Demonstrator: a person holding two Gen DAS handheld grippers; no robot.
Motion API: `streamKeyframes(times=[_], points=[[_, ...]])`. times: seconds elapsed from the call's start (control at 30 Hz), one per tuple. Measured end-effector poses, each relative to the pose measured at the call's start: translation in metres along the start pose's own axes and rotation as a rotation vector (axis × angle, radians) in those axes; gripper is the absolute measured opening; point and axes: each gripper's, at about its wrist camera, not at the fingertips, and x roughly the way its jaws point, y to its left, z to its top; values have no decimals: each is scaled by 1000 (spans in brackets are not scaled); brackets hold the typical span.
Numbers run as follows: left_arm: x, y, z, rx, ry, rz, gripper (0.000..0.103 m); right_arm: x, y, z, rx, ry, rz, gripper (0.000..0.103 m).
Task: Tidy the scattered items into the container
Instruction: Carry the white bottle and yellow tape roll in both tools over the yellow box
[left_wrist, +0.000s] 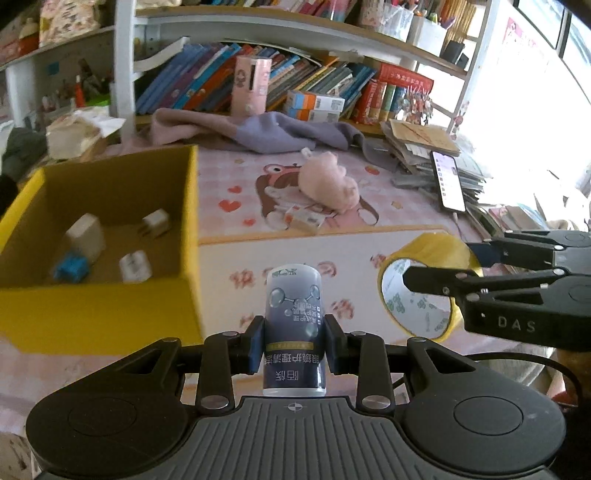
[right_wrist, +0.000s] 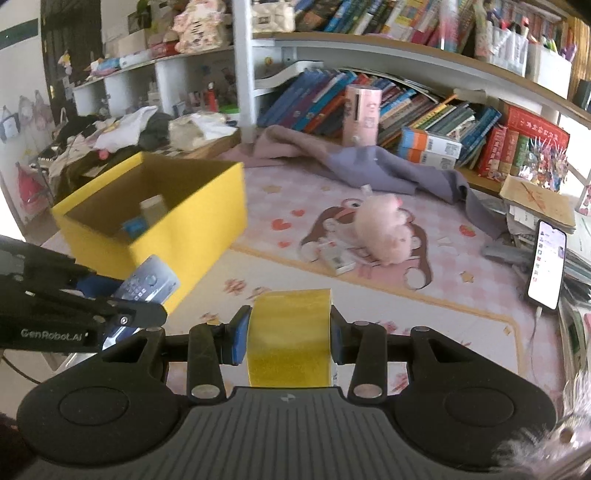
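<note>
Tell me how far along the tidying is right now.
Partly done. The yellow box already holds several small items, including white blocks and something blue. In hand: the left gripper clamps a bottle, the right gripper a yellow tape roll. Still out: the pink plush and a small carton.

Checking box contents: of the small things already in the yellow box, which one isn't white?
The blue one at the front left corner of the yellow box. The other three are white blocks.

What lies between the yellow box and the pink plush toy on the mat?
Only bare patterned mat separates the yellow box from the pink plush toy; the right wrist view shows it best.
</note>
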Motion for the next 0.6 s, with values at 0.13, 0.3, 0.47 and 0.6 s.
streamKeyframes(times=[0.13,0.3,0.47,0.6], points=[[-21,17,-22,14,-1,-12,31,-13,41,-17,13,10,-14,39],[-46,33,-45,32,21,-31,31,-27,83,-33,47,26,-26,39],[-65,48,-62,28,25,-42,31,-36,116,-39,48,34,-28,39],[-76,60,-69,8,12,-35,31,-39,136,-38,25,35,-15,39]])
